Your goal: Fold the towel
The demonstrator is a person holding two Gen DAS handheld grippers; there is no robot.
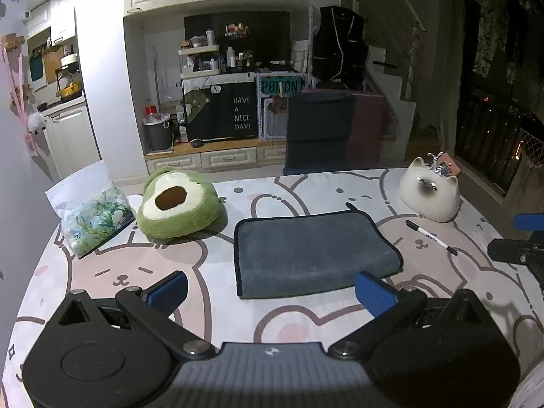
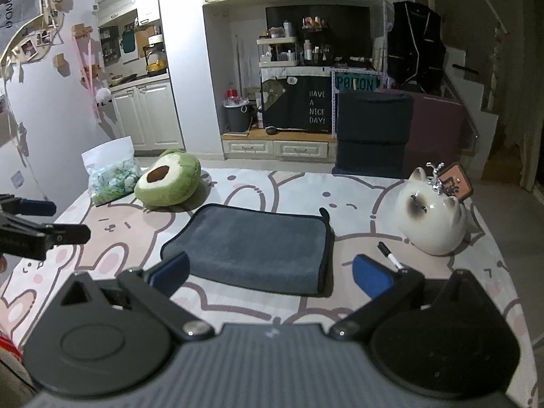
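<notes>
A grey towel (image 1: pixel 312 251) with dark edging lies folded flat on the bunny-print tablecloth (image 1: pixel 129 272). It also shows in the right wrist view (image 2: pixel 255 248). My left gripper (image 1: pixel 272 292) is open and empty, just in front of the towel's near edge. My right gripper (image 2: pixel 272 275) is open and empty, at the towel's near edge. The right gripper's fingers show at the right border of the left wrist view (image 1: pixel 523 248). The left gripper's fingers show at the left border of the right wrist view (image 2: pixel 37 227).
A green avocado plush (image 1: pixel 180 204) and a plastic bag (image 1: pixel 91 217) lie at the back left. A white cat-shaped ceramic (image 1: pixel 431 193) stands at the back right, with a marker pen (image 1: pixel 431 238) in front of it. A dark chair back (image 1: pixel 319 132) stands behind the table.
</notes>
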